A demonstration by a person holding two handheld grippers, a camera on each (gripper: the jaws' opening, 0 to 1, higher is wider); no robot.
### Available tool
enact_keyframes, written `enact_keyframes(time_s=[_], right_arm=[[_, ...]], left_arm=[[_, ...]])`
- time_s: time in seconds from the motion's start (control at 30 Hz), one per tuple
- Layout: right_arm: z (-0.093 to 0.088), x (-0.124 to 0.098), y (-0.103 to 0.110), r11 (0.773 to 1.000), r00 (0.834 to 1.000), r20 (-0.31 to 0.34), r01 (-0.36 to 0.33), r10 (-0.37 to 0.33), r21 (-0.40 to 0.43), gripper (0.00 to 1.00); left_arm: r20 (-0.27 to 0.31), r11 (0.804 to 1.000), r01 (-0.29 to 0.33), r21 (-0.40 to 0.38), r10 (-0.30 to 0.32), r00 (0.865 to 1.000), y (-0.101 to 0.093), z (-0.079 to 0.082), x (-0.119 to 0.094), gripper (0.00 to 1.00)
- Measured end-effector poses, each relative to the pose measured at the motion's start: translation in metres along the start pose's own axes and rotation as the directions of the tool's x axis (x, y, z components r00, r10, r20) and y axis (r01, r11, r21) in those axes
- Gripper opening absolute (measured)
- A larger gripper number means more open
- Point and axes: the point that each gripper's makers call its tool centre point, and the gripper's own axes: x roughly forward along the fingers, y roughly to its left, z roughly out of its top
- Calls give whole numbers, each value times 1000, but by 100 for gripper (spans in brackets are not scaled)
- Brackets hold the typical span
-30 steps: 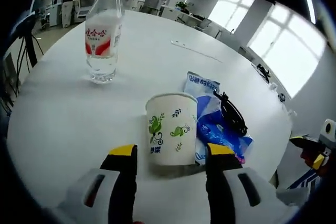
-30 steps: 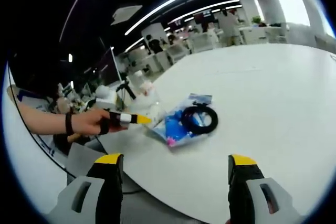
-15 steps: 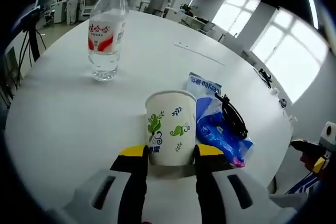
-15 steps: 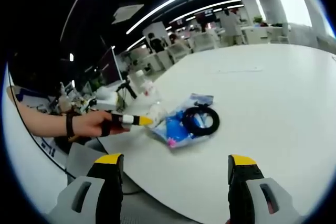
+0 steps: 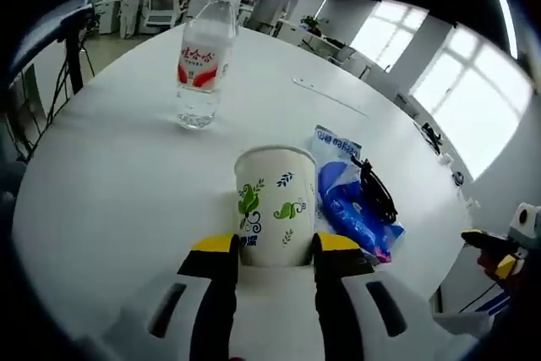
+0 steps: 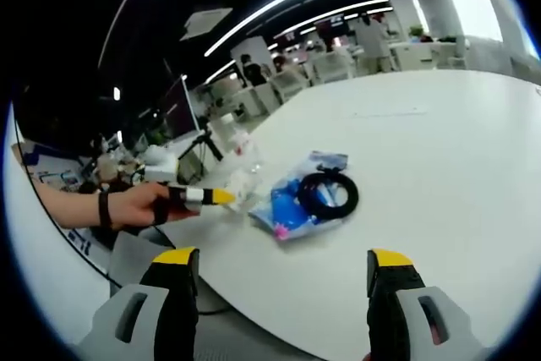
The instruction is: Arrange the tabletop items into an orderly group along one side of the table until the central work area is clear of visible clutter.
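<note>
the paper cup (image 5: 275,205) stands on the white table (image 5: 110,183), clenched between the jaws of the left tool (image 5: 274,249). just at its 3 o'clock lies a blue packet (image 5: 348,200) under a black cable coil (image 5: 376,188); a water bottle (image 5: 203,63) stands well apart at 11 o'clock. the right tool (image 6: 284,270) hangs released at the table's edge. the cup-moving step is judged in hand; a carry toward the group at one side is called for next.

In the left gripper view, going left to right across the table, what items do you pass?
Water bottle → paper cup held in the left gripper → blue packet with a black coiled cable lying on it.
</note>
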Motion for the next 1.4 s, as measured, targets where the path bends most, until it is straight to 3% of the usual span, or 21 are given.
enact_keyframes(time_s=[0.17,0.23,0.7,1.2,1.4], right_arm=[[-5,-2,-2,1000,1000,-13,0,0,2,83],[-8,-3,-2,1000,1000,-23,-2,2,1,83],[-11,7,3,999,998,-48,-33,33,-1,82],[-16,28,26,995,993,-75,-95,94,-10,81],[-14,32,30,993,990,-81,-114,112,-17,81]], left_arm=[[35,1000,-20,-6,20,999,5,2,-25,33],[43,1000,-27,-10,27,999,16,6,-29,33],[78,998,-59,-15,60,995,16,-11,-76,33],[107,999,-46,28,42,993,11,-2,-81,33],[100,997,-29,70,22,995,0,0,-80,33]])
